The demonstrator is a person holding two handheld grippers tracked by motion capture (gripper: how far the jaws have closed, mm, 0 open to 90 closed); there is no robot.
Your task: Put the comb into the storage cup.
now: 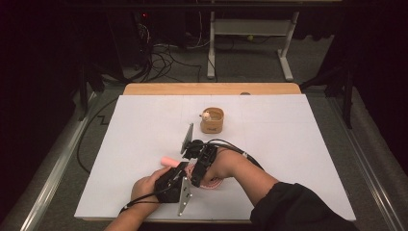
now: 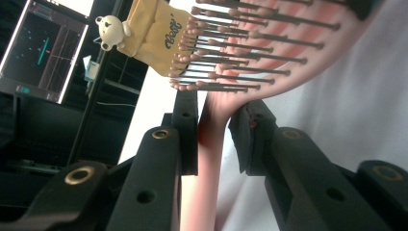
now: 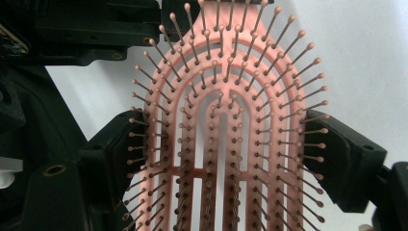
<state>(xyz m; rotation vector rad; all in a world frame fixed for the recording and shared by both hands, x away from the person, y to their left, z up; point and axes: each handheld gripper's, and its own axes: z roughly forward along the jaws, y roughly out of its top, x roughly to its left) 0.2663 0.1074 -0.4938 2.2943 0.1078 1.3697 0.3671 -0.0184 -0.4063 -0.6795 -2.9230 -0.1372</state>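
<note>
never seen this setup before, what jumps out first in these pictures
The pink hairbrush at the near middle of the white table draws the eye: its bristled head sits clamped between the right tool jaws. The left tool grips the brush's handle just below the head. Farther back, mid-table, stands a small tan basket bearing a little bear figure.

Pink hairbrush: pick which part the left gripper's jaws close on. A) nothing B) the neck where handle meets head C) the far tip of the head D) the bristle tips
B: in the left gripper view the left gripper pinches the pink hairbrush at the narrow neck just below the bristled head.
</note>
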